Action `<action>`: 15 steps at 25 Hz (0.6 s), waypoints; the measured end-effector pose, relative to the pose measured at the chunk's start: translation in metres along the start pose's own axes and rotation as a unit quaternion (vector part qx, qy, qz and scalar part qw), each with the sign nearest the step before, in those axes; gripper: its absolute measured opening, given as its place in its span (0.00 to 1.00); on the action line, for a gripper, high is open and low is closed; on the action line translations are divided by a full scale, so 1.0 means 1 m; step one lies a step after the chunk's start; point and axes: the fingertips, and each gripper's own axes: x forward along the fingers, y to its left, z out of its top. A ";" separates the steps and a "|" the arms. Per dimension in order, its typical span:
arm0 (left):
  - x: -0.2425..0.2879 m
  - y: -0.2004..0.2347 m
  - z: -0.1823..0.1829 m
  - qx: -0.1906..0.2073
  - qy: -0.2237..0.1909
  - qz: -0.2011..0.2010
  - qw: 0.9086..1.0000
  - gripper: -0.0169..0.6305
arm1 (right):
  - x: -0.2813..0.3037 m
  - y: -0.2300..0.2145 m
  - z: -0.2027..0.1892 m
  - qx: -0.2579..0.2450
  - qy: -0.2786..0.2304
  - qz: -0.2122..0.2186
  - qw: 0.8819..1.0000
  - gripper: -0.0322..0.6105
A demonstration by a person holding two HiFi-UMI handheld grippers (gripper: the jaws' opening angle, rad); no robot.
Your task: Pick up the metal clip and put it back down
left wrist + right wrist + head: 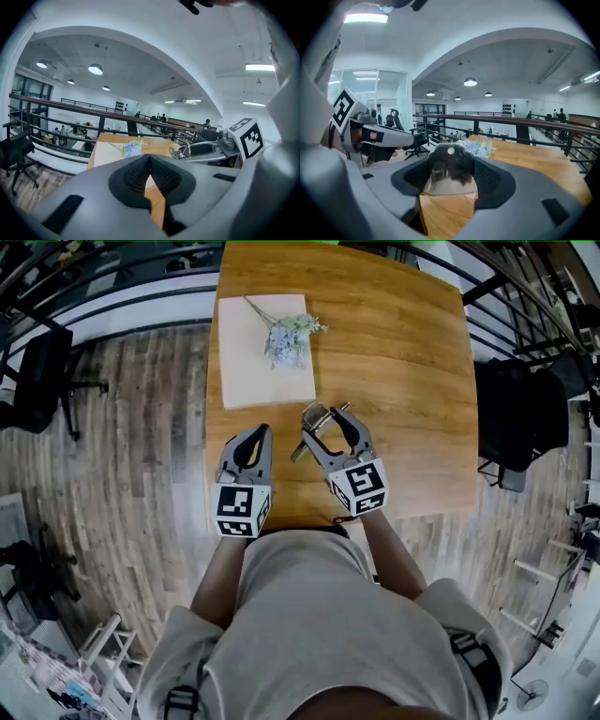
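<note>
In the head view the metal clip (314, 415) sits between the jaws of my right gripper (324, 421), which is shut on it over the near middle of the wooden table (403, 362). The right gripper view shows the dark clip (449, 165) filling the gap between the pads, above the tabletop. My left gripper (260, 431) hovers just left of it, shut with nothing in it. In the left gripper view its pads (136, 174) meet, and the clip (182, 151) shows at the tip of the right gripper off to the right.
A beige mat (253, 357) with a pale flower sprig (286, 334) lies at the table's far left. Black office chairs stand on the wood floor at left (42, 381) and right (516, 418). Railings run behind the table.
</note>
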 end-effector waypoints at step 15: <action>-0.009 -0.082 0.053 0.045 -0.060 -0.075 0.994 0.06 | -0.112 -0.022 0.044 0.015 -0.104 -0.103 0.989 0.51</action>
